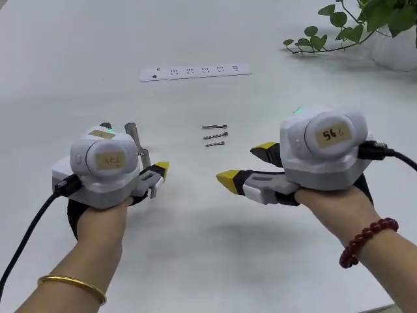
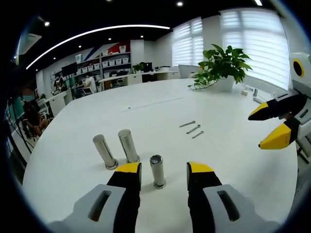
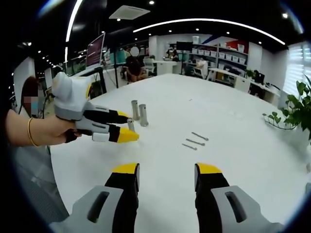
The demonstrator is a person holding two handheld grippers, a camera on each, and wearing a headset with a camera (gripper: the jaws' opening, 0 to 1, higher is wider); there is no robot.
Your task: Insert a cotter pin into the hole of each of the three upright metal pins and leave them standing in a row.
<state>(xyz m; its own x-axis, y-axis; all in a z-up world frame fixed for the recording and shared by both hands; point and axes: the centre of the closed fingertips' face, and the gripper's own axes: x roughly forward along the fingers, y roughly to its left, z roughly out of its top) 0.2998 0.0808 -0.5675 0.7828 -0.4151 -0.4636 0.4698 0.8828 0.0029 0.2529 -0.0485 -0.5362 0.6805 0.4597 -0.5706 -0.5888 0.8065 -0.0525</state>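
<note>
Nothing inserted yet: three cotter pins (image 1: 214,135) lie loose (metal pins (image 2: 128,144) bare); left gripper (image 2: 164,168), right gripper (image 3: 167,168) both agape, empty.

Ceiling strips (image 3: 204,20) and spots (image 2: 180,4) are lighting the room evenly, while daylight is coming through the blinds (image 2: 252,41). The white counter (image 1: 195,261) is glaring bright, nearly washing out; the metal pins (image 2: 127,144) are casting only faint, soft shadows. Both gripper views are bending lines at their edges, and distant shelves (image 2: 104,63) are blurring.

Three smooth, shiny metal pins (image 2: 128,145) and small bright-metal cotter pins (image 2: 193,129) on a smooth, matt white table (image 2: 68,160).
</note>
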